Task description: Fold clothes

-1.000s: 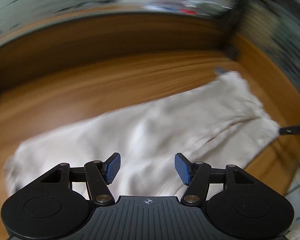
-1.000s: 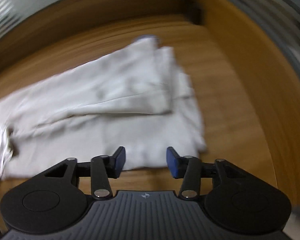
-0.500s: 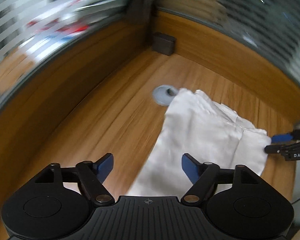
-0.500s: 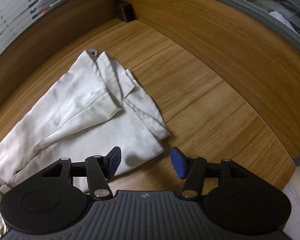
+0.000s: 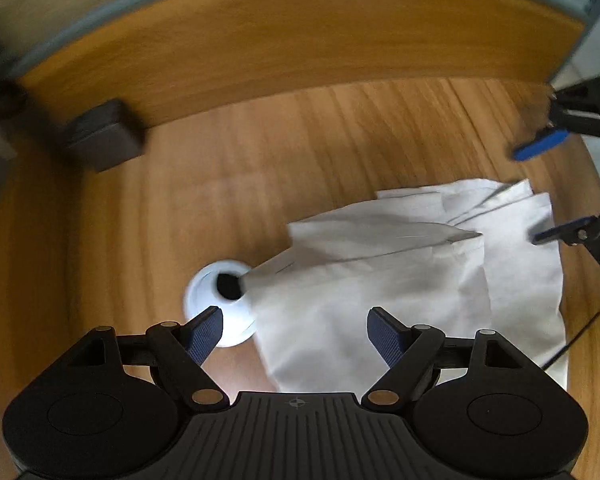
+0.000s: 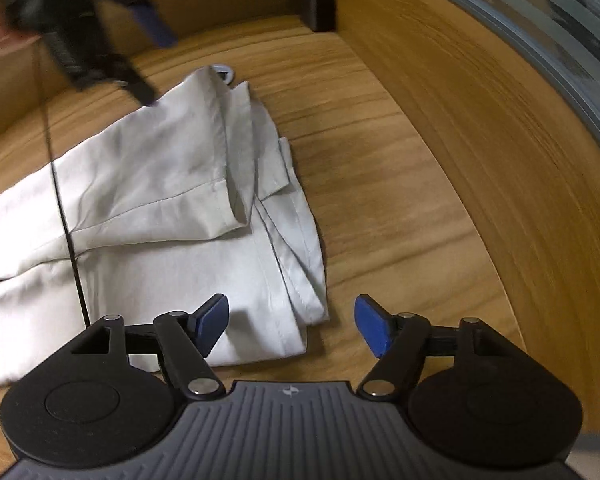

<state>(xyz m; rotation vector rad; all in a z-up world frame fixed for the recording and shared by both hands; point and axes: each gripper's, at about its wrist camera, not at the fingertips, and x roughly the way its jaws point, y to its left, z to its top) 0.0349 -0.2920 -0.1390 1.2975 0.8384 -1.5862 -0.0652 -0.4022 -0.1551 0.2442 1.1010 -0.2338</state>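
Observation:
A pale cream garment (image 6: pixel 160 200) lies flat on the wooden desk, folded lengthwise with layered hems at its near end. It also shows in the left wrist view (image 5: pixel 400 280). My left gripper (image 5: pixel 296 334) is open and empty, hovering over the garment's corner beside the grommet. My right gripper (image 6: pixel 292 326) is open and empty, just above the garment's near corner. The right gripper shows at the right edge of the left wrist view (image 5: pixel 556 184), also open. The left gripper shows blurred at the top left of the right wrist view (image 6: pixel 100 40).
A white cable grommet (image 5: pixel 220 304) sits in the desk, partly covered by the cloth; it also shows in the right wrist view (image 6: pixel 224 72). A dark block (image 5: pixel 104 136) stands in the desk corner. Raised wooden walls (image 6: pixel 480 100) border the desk. A black cable (image 6: pixel 64 216) hangs across the garment.
Both grippers have swung round toward the garment's hem end. The left one now looks at the grommet corner, the right one has come closer to the near corner and opened wider.

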